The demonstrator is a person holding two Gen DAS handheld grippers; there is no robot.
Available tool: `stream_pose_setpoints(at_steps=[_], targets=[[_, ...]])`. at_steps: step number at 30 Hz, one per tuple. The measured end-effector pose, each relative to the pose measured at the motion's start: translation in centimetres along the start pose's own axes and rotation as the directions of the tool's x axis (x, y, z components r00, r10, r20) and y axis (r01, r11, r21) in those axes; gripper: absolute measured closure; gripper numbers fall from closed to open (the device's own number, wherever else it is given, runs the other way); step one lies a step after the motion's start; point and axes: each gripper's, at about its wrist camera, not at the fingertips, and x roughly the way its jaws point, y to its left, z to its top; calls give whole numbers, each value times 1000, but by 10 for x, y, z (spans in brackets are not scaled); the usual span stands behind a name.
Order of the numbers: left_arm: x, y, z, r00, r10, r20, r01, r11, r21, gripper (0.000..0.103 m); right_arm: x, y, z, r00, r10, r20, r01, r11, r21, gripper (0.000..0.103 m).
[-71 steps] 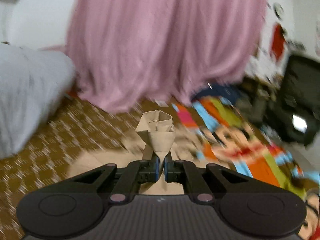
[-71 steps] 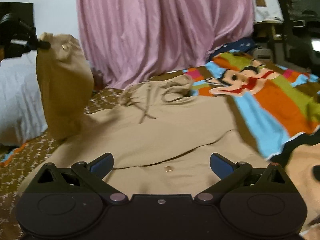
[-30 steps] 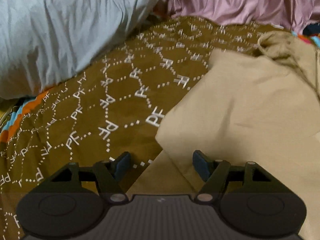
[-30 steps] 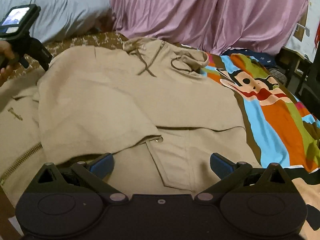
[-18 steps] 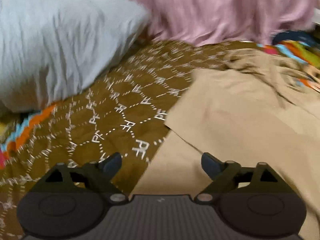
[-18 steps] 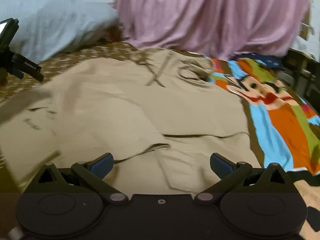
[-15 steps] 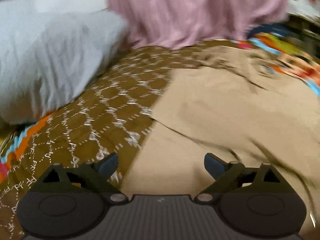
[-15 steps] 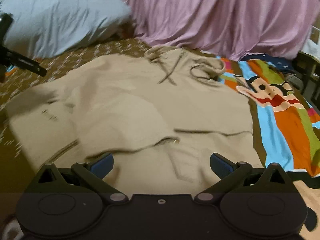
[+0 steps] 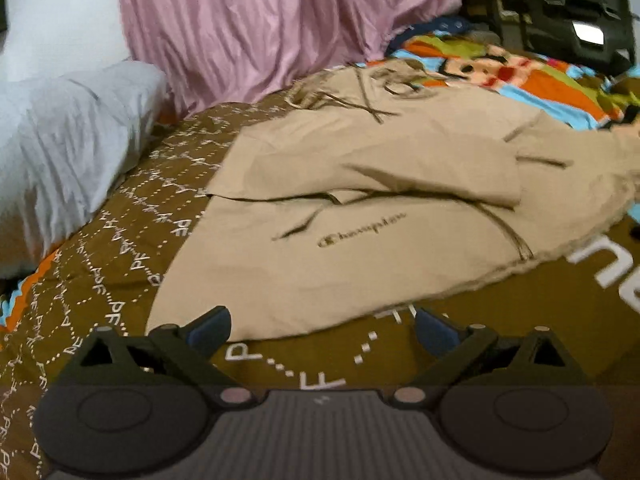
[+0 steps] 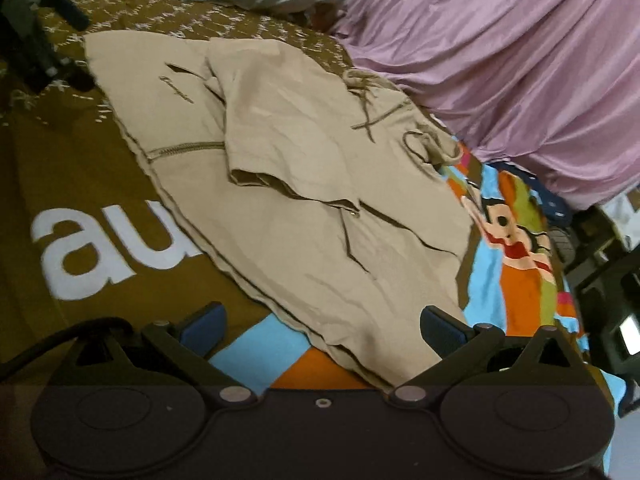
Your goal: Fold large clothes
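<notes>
A tan zip hoodie (image 9: 360,240) lies flat on the bed, its logo facing up. One sleeve (image 9: 380,168) is folded across the chest. My left gripper (image 9: 320,326) hovers over the brown bedspread just short of the hoodie's side edge; its jaws are opening and nothing is between them. In the right wrist view the hoodie (image 10: 304,208) runs away from me, hood and drawstrings (image 10: 380,120) at the far end. My right gripper (image 10: 320,322) is open above the hem corner, its pads apart from the cloth. The left gripper's body (image 10: 32,48) shows at top left.
The brown patterned bedspread (image 9: 120,240) covers the left of the bed and a bright cartoon blanket (image 10: 512,240) the right. A grey pillow (image 9: 60,152) and a pink curtain (image 9: 280,20) stand behind the hoodie. Dark furniture (image 9: 580,20) sits at the far right.
The left gripper let go of the sleeve, which now lies across the chest, opened wide and drew back to the hoodie's side edge. The right gripper rolled and shifted toward the hem corner.
</notes>
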Motion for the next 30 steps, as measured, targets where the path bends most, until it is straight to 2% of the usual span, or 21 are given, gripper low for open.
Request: stream_pose_setpoints(at_steps=[4, 7, 10, 14, 17, 19, 24, 27, 30], targets=[[2, -7, -3, 1000, 19, 11, -20, 997, 69, 3, 12, 8, 4, 998, -59, 0, 59, 998, 18, 1], [9, -7, -4, 1000, 12, -11, -11, 996, 84, 3, 20, 8, 10, 998, -66, -14, 67, 997, 30, 1], [12, -8, -5, 1000, 20, 2, -20, 994, 109, 3, 26, 5, 18, 997, -71, -11, 72, 997, 42, 2], [16, -7, -4, 999, 49, 8, -49, 992, 120, 3, 25, -4, 27, 995, -92, 31, 89, 992, 86, 13], [23, -3, -4, 993, 115, 10, -115, 984, 134, 4, 22, -7, 34, 994, -101, 50, 94, 988, 119, 25], [27, 0, -4, 988, 154, 5, -153, 978, 141, 4, 22, -7, 36, 997, -72, 42, 66, 991, 119, 28], [31, 11, -3, 984, 176, -8, -174, 978, 117, 5, 20, -3, 29, 1000, -12, -7, 13, 997, 73, 25], [32, 13, -2, 979, 204, -4, -202, 972, 115, 8, 14, -2, 20, 999, -15, -38, 16, 1000, 18, 18], [34, 16, -1, 981, 196, -13, -194, 976, 94, 8, 11, -4, 12, 998, -29, -51, 28, 1000, -10, 16]])
